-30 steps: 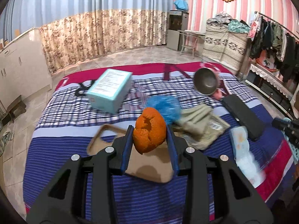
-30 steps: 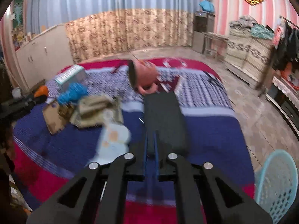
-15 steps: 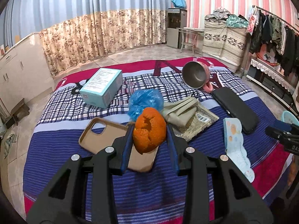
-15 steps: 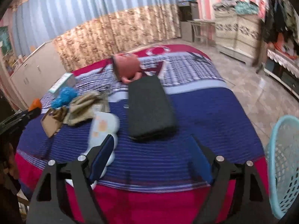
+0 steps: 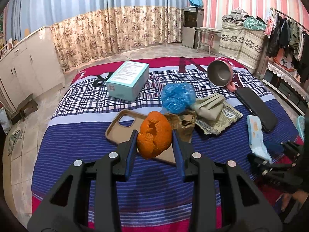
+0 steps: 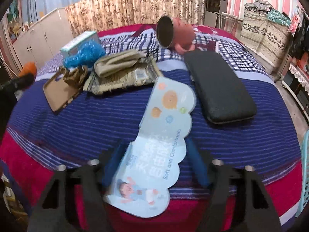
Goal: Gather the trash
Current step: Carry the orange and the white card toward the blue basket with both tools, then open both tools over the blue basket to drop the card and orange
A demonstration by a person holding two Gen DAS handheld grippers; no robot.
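Observation:
My left gripper [image 5: 154, 141] is shut on a piece of orange peel [image 5: 154, 135] and holds it above the striped bed [image 5: 87, 164]. A light-blue wipes packet [image 6: 168, 119] lies flat near the bed's front edge. My right gripper [image 6: 154, 162] straddles the packet's near end. Its jaws are closing, and the pads do not visibly press on the packet. In the left wrist view the packet [image 5: 256, 133] lies at the right, with the right gripper [image 5: 270, 160] just below it. A crumpled blue plastic bag [image 5: 177, 96] and crumpled brown paper [image 5: 183, 121] lie mid-bed.
Also on the bed: a tan phone case [image 5: 123, 127], a teal box [image 5: 128, 81], a tipped pink mug [image 5: 220, 75], a black case [image 5: 255, 108], folded khaki cloth [image 5: 208, 106] on a barcoded wrapper [image 5: 222, 119]. A light-blue basket [image 6: 304, 174] stands off the bed's right side.
The right gripper went from shut to wide open, dropped toward the bed and now has the wipes packet between its fingers. The left gripper shifted slightly, still holding the peel.

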